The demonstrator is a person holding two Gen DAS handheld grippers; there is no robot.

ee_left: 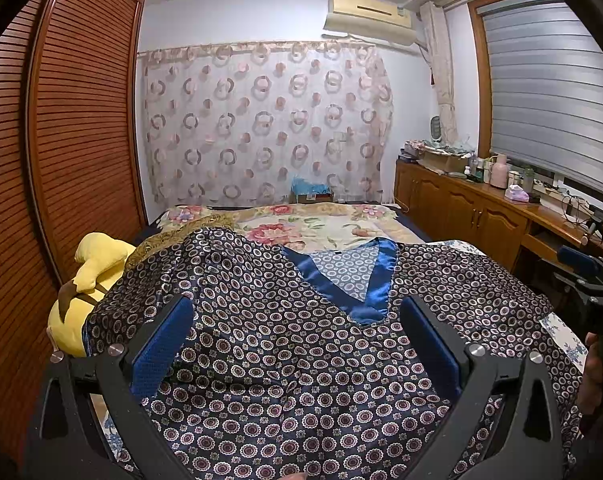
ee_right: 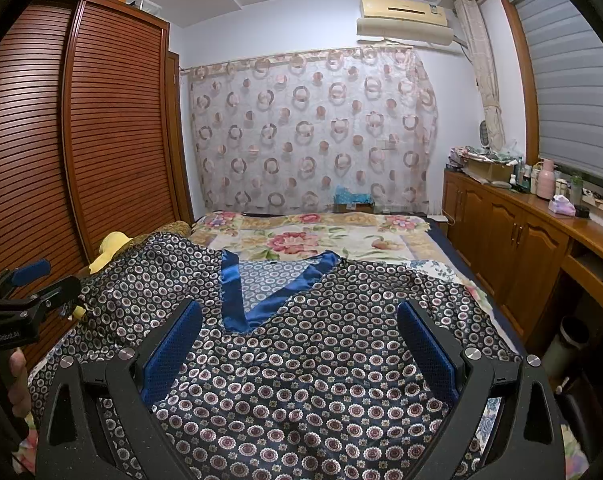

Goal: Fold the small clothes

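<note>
The patterned satin top (ee_left: 301, 360) lies spread face-up on the bed (ee_left: 333, 228), V-neck (ee_left: 357, 284) away, nothing folded yet. Left tongs (ee_left: 297, 332) and right tongs (ee_right: 299, 336) both hover spread wide, gripping nothing. Left sleeve drapes onto a yellow plush toy (ee_left: 89, 280); right sleeve (ee_right: 453, 304) nears the bed's edge; the floral blanket (ee_right: 313, 240) beyond offers room

Home bedroom: bed (ee_right: 313, 240) with floral quilt, louvered wooden wardrobe (ee_right: 113, 120), wall air conditioner (ee_right: 405, 18), patterned curtain (ee_right: 309, 132), wooden counter (ee_right: 533, 208) cluttered with bottles under window blinds (ee_right: 577, 92).
</note>
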